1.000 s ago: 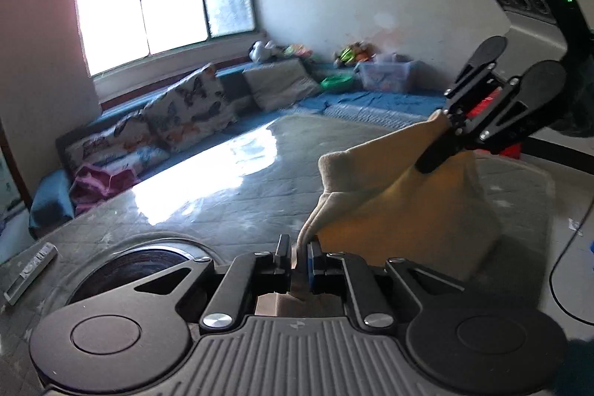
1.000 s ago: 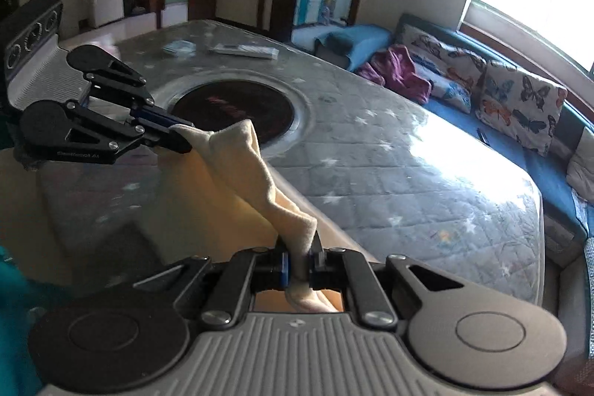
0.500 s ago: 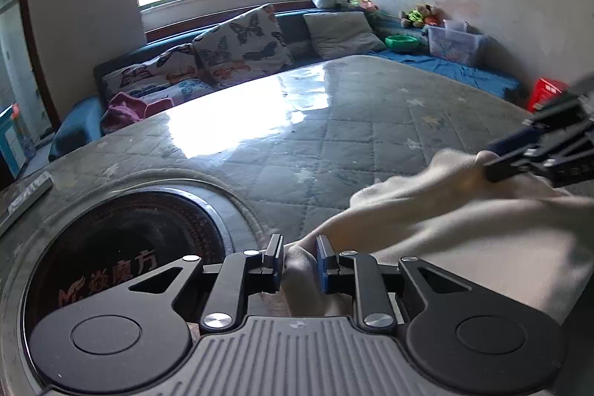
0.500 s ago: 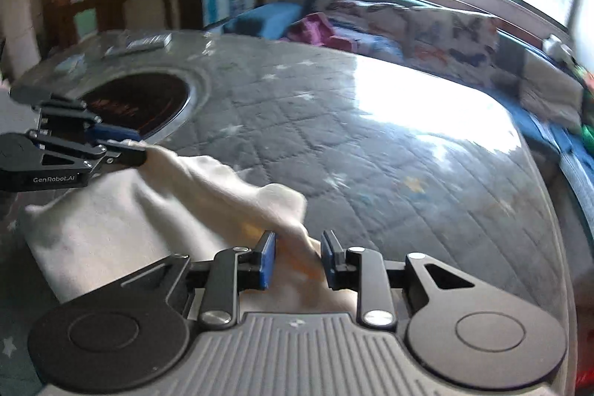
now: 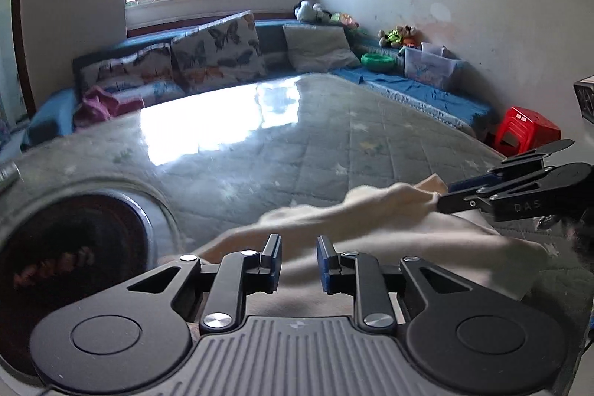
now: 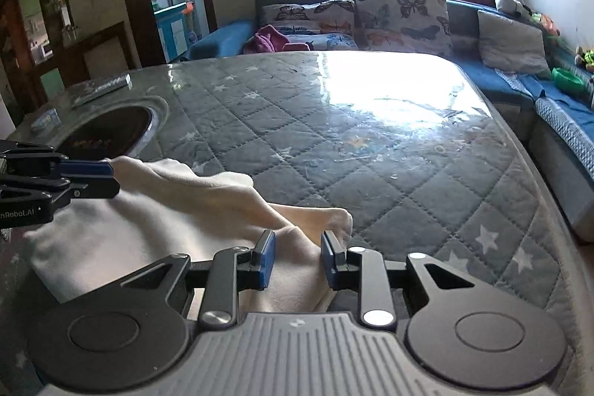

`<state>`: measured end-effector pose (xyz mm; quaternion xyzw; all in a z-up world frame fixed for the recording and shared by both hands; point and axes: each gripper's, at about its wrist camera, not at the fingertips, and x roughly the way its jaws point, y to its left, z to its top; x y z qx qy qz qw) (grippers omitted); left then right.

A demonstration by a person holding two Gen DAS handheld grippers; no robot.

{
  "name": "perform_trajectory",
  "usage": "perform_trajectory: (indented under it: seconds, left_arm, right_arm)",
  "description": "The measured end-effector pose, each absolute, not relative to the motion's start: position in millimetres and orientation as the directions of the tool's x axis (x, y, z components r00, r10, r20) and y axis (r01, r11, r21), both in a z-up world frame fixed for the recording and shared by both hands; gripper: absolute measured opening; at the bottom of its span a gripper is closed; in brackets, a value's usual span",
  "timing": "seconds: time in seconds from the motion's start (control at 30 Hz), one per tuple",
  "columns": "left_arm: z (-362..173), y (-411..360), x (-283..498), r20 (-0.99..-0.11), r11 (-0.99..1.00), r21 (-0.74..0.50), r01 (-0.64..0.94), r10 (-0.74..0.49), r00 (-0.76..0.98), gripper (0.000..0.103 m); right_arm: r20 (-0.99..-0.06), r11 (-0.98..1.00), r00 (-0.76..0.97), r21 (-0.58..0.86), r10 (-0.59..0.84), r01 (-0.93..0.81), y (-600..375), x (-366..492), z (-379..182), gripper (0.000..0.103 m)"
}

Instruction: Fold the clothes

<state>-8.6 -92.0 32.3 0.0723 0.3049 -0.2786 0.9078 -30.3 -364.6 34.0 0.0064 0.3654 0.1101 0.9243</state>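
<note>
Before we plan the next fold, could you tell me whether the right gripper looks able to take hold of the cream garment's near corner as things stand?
Probably yes. The right gripper is open, with the cream garment lying flat on the quilted table and its corner bunched between the fingers. Nothing else lies in the gap; closing should catch the cloth.

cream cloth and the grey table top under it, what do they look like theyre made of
Cream cloth: looks like soft fleece or knit cotton, matte and slightly fuzzy, folding in thick rounded creases.
Table top: seems to be a quilted grey fabric printed with stars, under a clear glossy sheet, plastic or glass; the window glare reflects off it sharply.
</note>
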Motion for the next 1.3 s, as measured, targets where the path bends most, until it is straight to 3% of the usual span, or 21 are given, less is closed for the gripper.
perform_trajectory:
  seconds: [0.2,0.67,0.73,0.8,0.97,1.13,1.3]
  left_arm:
    - [20.1,-94.2,-10.8,-0.615,0.835,-0.046,0.549,-0.457,0.643,0.023]
    - [16.0,-96.8,-12.8,-0.618,0.848,-0.046,0.528,-0.439,0.652,0.024]
    - [15.8,-97.5,-12.9,-0.619,0.848,-0.043,0.528,-0.438,0.652,0.025]
    - [16.2,-98.3,-13.4,-0.619,0.849,-0.043,0.527,-0.437,0.653,0.029]
    - [14.7,-98.0,-14.7,-0.621,0.849,-0.042,0.527,-0.435,0.652,0.029]
    - [13.8,-98.7,-13.6,-0.623,0.850,-0.040,0.525,-0.431,0.652,0.029]
    - [17.9,-100.0,-14.5,-0.624,0.851,-0.039,0.524,-0.430,0.652,0.029]
  right_arm:
    - [-0.664,0.979,0.723,0.080,0.191,-0.186,-363.1,-35.0,30.4,0.032]
    - [-0.666,0.987,0.729,0.110,0.158,-0.113,-371.2,-49.3,25.5,0.031]
    - [-0.664,0.987,0.731,0.098,0.158,-0.124,-369.3,-49.8,24.7,0.013]
    - [-0.660,0.987,0.735,0.088,0.157,-0.132,-366.4,-48.5,25.9,0.007]
    - [-0.593,0.988,0.799,-0.032,0.101,-0.149,-352.0,-52.8,41.7,0.006]
    - [-0.637,0.991,0.767,-0.028,0.084,-0.131,-356.3,-38.1,19.1,0.009]
    - [-0.614,0.994,0.786,-0.015,0.077,-0.109,-362.1,-38.8,30.9,0.011]
